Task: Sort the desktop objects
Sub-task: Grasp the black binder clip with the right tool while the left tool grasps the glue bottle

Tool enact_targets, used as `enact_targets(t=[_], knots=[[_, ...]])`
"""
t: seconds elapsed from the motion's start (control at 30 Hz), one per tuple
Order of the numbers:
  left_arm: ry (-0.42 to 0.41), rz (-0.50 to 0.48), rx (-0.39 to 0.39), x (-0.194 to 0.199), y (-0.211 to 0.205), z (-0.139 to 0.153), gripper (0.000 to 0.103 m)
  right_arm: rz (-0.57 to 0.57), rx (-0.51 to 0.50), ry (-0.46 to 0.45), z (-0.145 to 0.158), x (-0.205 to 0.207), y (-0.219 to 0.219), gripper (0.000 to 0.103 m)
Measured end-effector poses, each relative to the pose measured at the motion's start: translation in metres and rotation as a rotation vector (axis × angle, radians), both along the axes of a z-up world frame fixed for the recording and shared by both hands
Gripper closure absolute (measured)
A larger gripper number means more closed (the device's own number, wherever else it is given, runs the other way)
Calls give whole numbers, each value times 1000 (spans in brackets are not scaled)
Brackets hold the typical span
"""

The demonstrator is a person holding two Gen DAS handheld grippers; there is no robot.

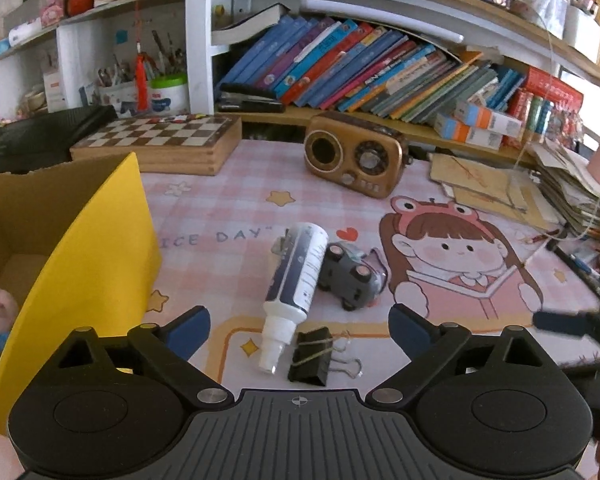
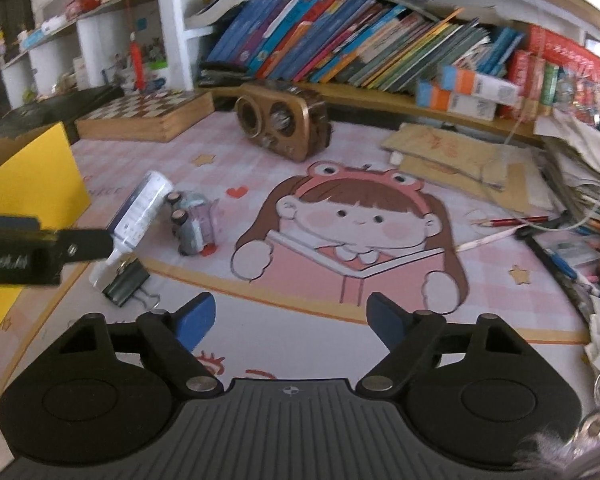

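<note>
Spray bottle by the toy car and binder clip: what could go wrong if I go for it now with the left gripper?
The spray bottle lies on its side against the toy car, nozzle beside the binder clip. The open left gripper could knock the car or clip while closing. The round bottle may also roll or slip. The right gripper hovers close, so they might collide.

A: The mat point(image 1: 228, 204) looks like smooth printed vinyl with a soft sheen. The bottle point(image 1: 296, 272) is glossy white plastic under a paper-like label.

B: The clip point(image 1: 310, 354) is matt black metal with shiny wire handles. The toy car point(image 1: 350, 278) seems to be grey painted plastic or metal; I can't tell which.

A: The box point(image 1: 80, 248) is yellow card outside, raw brown cardboard inside. The chessboard point(image 1: 156, 142) is varnished wood, and the radio point(image 1: 354, 156) has a wood-look casing.

B: The gripper point(image 1: 300, 330) is matt black plastic with blue pads.
</note>
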State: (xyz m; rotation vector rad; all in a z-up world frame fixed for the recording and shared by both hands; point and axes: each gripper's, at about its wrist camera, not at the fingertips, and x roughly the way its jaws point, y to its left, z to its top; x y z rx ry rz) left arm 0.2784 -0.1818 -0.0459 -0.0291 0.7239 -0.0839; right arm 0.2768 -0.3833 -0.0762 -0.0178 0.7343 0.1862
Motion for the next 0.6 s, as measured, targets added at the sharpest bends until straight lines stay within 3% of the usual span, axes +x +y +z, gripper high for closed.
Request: enact_targets(t=[0.2,0.43,0.6], knots=[[7,62,-16,9,12,4,6,140,27,36,-12,4,22,23],[0,117,-36,8,26,20,6,333,114,-12,-15,19,63,28],[-2,132,-18,6,33,28,6,523,50,-40,-22,34,90,34]])
